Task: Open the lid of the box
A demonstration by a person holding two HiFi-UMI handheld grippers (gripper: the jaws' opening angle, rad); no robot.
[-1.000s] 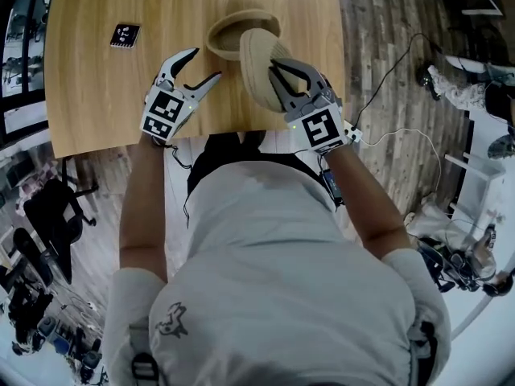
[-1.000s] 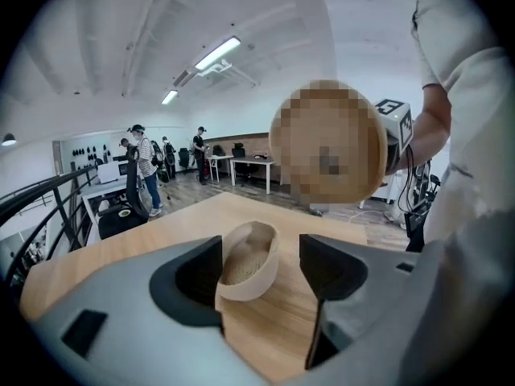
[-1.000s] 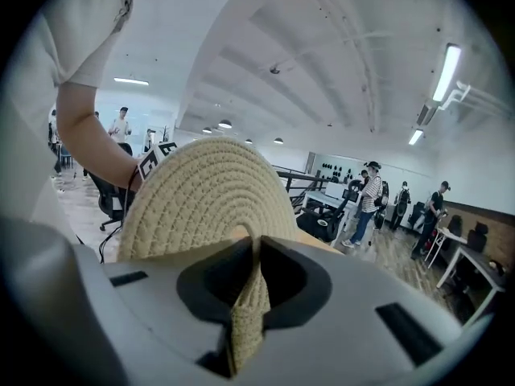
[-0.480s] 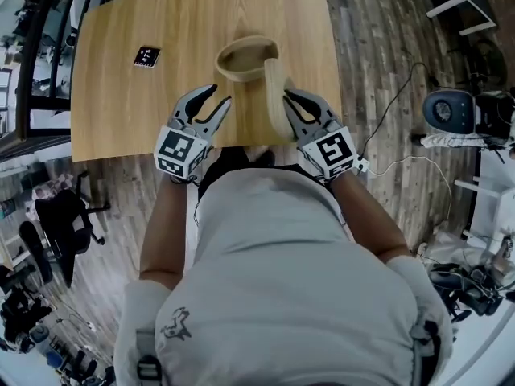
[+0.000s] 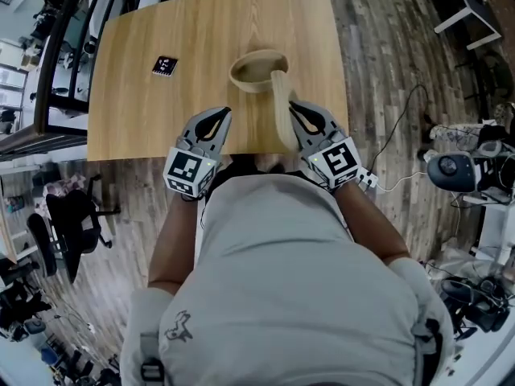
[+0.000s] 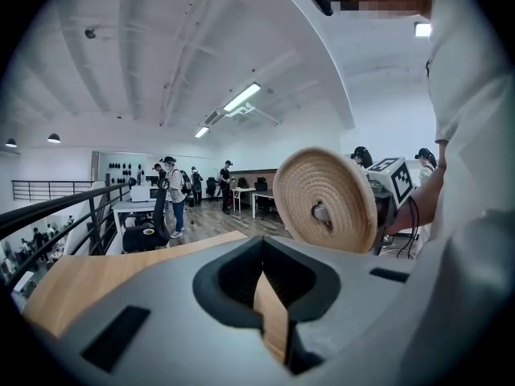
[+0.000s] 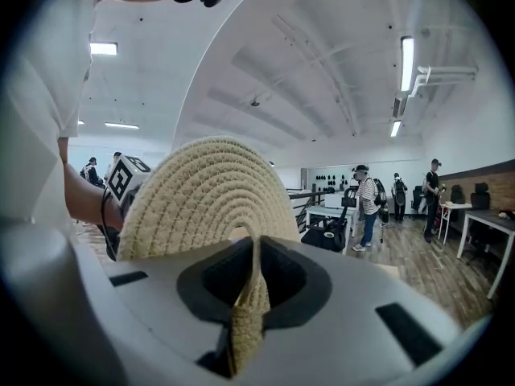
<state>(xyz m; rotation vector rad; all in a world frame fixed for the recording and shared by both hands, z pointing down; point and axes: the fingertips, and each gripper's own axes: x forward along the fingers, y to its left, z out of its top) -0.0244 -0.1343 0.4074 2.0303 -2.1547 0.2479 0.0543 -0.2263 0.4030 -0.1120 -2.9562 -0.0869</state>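
**Lid (image 5: 280, 112), 1 piece, woven: off the box, held on edge.**
The right gripper (image 5: 294, 114) pinches its rim above the desk's (image 5: 153, 111) near edge, drawn back from the open box (image 5: 259, 69) nearer the right edge. The left gripper (image 5: 216, 117) has just closed on nothing. Opening looks done.

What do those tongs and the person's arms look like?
Both the left tongs and right tongs are pale grey plastic with black-lined, curved jaws, each carrying a cube printed with black-and-white square markers. The person wears a light short-sleeved T-shirt; forearms are bare.
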